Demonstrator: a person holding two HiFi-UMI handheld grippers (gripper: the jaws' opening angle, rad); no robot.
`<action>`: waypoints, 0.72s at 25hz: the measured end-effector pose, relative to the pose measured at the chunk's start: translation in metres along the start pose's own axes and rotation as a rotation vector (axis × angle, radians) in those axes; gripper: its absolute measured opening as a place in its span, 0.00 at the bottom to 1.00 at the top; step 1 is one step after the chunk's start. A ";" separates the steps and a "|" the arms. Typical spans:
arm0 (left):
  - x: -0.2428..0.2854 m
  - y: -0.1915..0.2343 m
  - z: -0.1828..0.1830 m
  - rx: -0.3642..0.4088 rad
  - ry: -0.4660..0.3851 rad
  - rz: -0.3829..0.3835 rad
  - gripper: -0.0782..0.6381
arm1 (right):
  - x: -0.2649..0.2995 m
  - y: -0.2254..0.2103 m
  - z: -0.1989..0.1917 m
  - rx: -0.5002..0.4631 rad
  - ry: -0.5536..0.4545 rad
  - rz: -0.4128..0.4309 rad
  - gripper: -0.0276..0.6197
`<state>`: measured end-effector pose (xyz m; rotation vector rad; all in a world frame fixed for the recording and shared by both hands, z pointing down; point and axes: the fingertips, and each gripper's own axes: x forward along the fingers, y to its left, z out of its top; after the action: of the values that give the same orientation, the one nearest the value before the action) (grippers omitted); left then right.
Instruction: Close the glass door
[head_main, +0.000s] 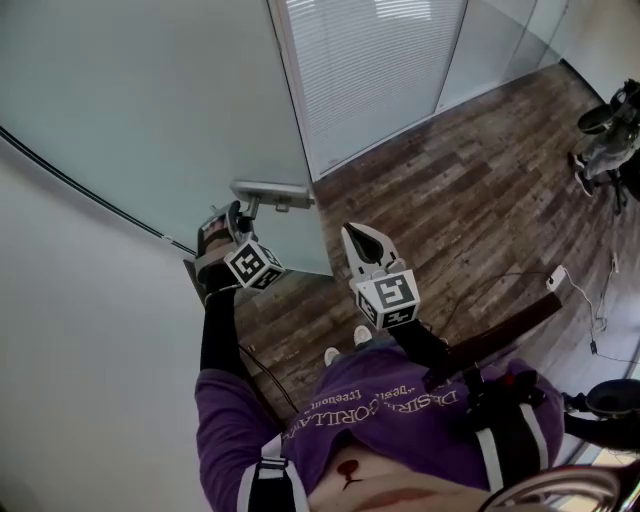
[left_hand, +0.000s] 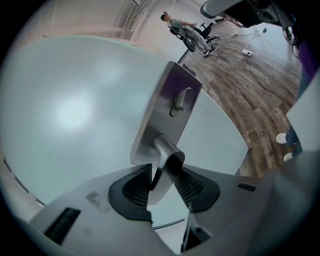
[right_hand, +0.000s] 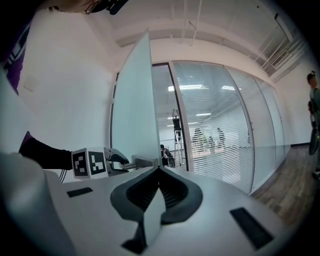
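Glass door (head_main: 140, 100) stands open in front of me, a frosted pane swung out from its frame over the wooden floor (head_main: 470, 180), with the pale wall (head_main: 80, 350) on its near side. My left gripper (left_hand: 162, 182) is clamped on the lever handle (left_hand: 167, 162). The steel lever runs down between the two ridged pads, and both of them press against its sides. The lever comes out of a long metal handle plate (left_hand: 167, 107) fixed close to the door's free edge.

My right gripper (right_hand: 159, 172) is pressed together with nothing between its tips. It is held up just beside the door's free edge and pointed at it, but I cannot tell whether it touches the glass. From that side I see the marker cube (right_hand: 90, 162) of my left gripper next to the handle.

Past the door's edge there is a window with blinds (head_main: 370, 60) set in the glass partition. Far across the floor a person (left_hand: 187, 30) sits on an office chair
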<state>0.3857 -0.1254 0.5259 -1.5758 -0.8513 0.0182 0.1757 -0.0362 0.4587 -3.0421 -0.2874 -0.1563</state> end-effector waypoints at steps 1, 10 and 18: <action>0.003 0.001 0.001 -0.003 0.003 0.002 0.29 | 0.001 -0.001 0.000 0.000 0.001 0.005 0.04; 0.018 0.003 0.010 -0.052 0.000 0.006 0.30 | 0.003 -0.006 -0.012 0.006 0.013 0.044 0.04; 0.037 0.008 0.013 -0.072 0.003 0.003 0.30 | 0.009 -0.021 -0.023 0.020 0.027 0.025 0.04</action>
<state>0.4101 -0.0943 0.5332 -1.6437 -0.8554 -0.0129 0.1786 -0.0158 0.4840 -3.0197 -0.2479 -0.1917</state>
